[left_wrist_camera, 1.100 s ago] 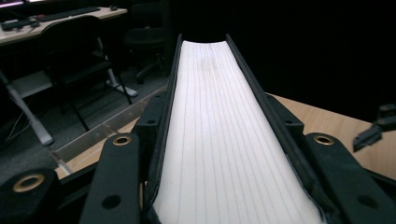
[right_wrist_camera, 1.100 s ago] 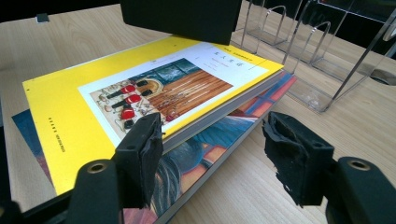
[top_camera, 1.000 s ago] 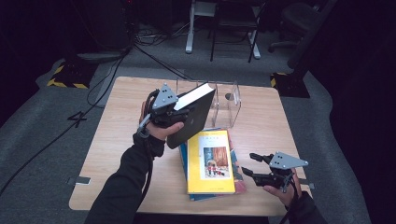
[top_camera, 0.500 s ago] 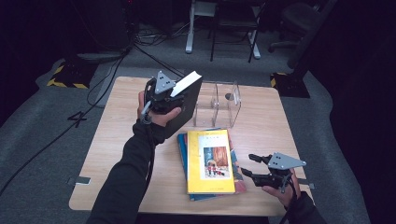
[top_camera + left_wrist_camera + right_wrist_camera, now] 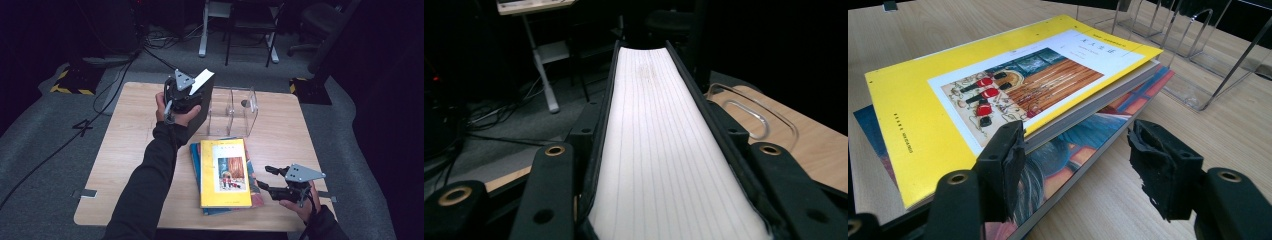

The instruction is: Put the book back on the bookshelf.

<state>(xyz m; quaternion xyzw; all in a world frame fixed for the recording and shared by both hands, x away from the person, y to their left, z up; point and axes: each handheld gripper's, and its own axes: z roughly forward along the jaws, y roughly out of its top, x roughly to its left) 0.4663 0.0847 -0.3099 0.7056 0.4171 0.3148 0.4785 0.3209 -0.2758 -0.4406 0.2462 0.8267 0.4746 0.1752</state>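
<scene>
My left gripper (image 5: 189,96) is shut on a black-covered book (image 5: 204,100), held upright on edge just left of the clear acrylic book rack (image 5: 232,111). In the left gripper view the book's white page edge (image 5: 664,150) runs away between the two jaws, with the rack (image 5: 749,107) to its right. My right gripper (image 5: 266,179) stands open at the table's front right, beside the right edge of a stack topped by a yellow book (image 5: 224,172). In the right gripper view the open gripper (image 5: 1078,160) points at the yellow book (image 5: 928,125) and the colourful book under it (image 5: 1068,150).
The wooden table (image 5: 125,145) has bare room at the left. A blue book (image 5: 195,160) sticks out under the stack. Chairs, a desk leg (image 5: 205,30) and cables (image 5: 120,65) stand on the dark floor beyond the far edge.
The left gripper has carried the black book up and rightward, tipping it from a slant to upright beside the rack. The right gripper has stayed in place.
</scene>
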